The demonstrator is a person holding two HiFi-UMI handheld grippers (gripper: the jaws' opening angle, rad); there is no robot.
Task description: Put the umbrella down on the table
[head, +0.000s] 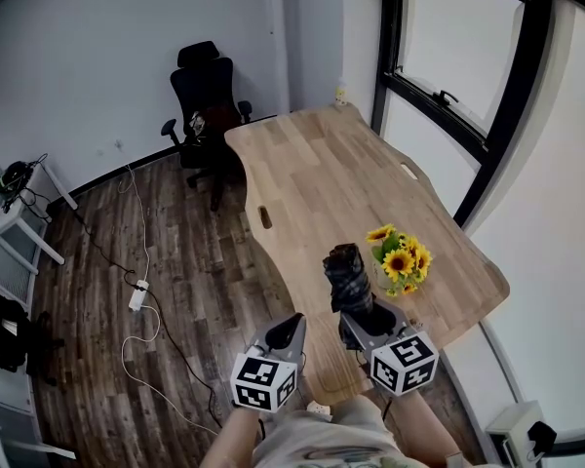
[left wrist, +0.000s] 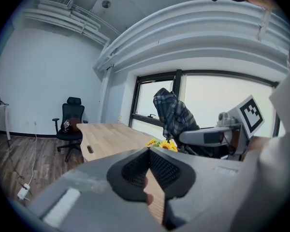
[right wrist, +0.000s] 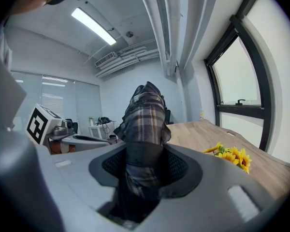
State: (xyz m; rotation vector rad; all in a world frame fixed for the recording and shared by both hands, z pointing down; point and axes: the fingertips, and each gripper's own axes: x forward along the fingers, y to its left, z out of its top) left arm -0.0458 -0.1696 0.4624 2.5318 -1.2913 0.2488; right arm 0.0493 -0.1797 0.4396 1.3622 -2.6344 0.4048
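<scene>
The right tool point(right wrist: 145, 164) clamps the umbrella point(head: 348, 273) and the left tool point(left wrist: 148, 151) is closed and empty, so a careless lowering onto the tabletop point(head: 317, 169) could knock over the nearby sunflowers point(head: 403, 260).

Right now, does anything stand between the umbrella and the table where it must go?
Only the sunflowers, standing on the table just right of the umbrella in the head view. The rest of the table looks bare.

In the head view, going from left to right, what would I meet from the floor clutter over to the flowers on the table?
power strip → office chair → left gripper → umbrella → sunflowers
</scene>
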